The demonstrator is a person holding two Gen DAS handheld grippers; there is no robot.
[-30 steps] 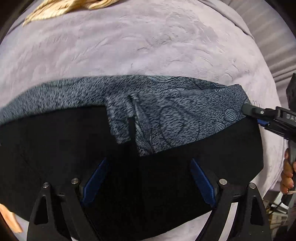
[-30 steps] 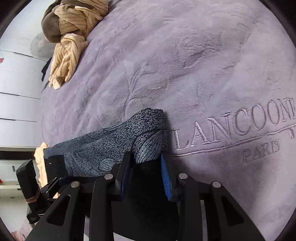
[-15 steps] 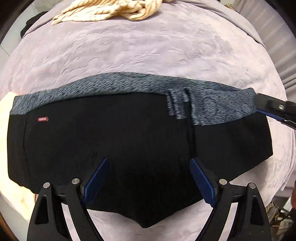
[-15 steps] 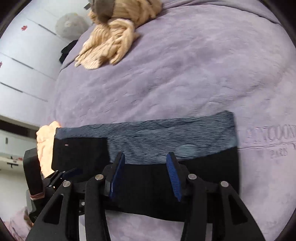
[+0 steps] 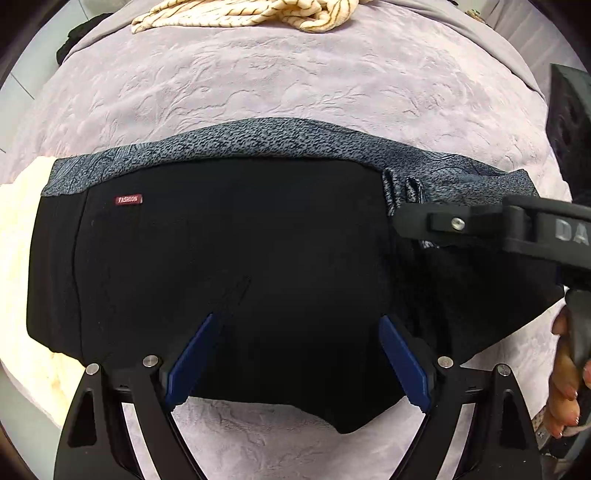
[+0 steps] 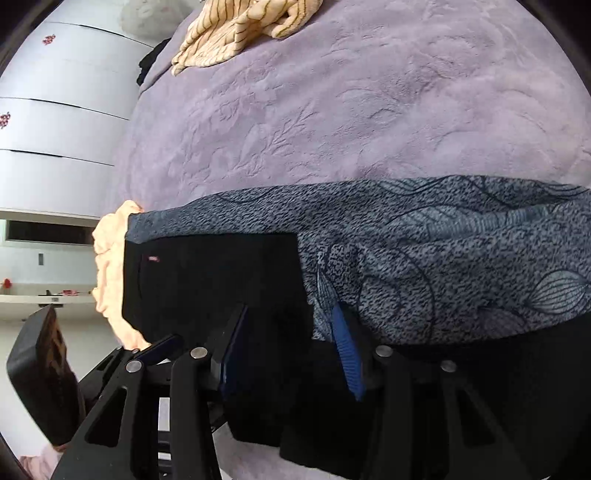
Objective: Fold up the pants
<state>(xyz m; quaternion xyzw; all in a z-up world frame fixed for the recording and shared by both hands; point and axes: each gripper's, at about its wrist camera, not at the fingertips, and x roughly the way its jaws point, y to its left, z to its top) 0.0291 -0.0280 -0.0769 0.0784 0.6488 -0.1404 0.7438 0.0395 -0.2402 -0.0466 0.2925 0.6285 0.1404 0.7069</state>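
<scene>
Now, pants: the pants [image 5: 236, 258] are lying flat across the lilac bed cover [image 5: 295, 92], black cloth on top and a grey leaf-patterned strip [image 5: 280, 142] showing along the far edge; a small red label [image 5: 128, 199] is sitting near their left end.
Left hand-held gripper: the left hand-held gripper [image 5: 295, 354] is hanging over the near edge of the black cloth with its blue pads [image 5: 188, 365] standing wide apart, pinching nothing.
Right hand-held gripper: the right hand-held gripper [image 6: 288, 347] is reaching in from the right side of the left wrist view, its jaws standing partly apart after just opening a little; cloth is lying between them where black meets grey, and whether the pads are pressing on it I cannot tell.
Person: fingers [image 5: 563, 384] are wrapping around that gripper's handle at the right edge.
Bed, far side: a cream striped garment [image 5: 243, 13] is lying crumpled at the far edge of the cover, well apart from the pants.
Bed, left end: a pale peach cloth [image 6: 110, 273] is lying just beside the pants' left end, touching it.
Room: white drawer fronts [image 6: 62, 122] are standing beyond the bed in the right wrist view.
</scene>
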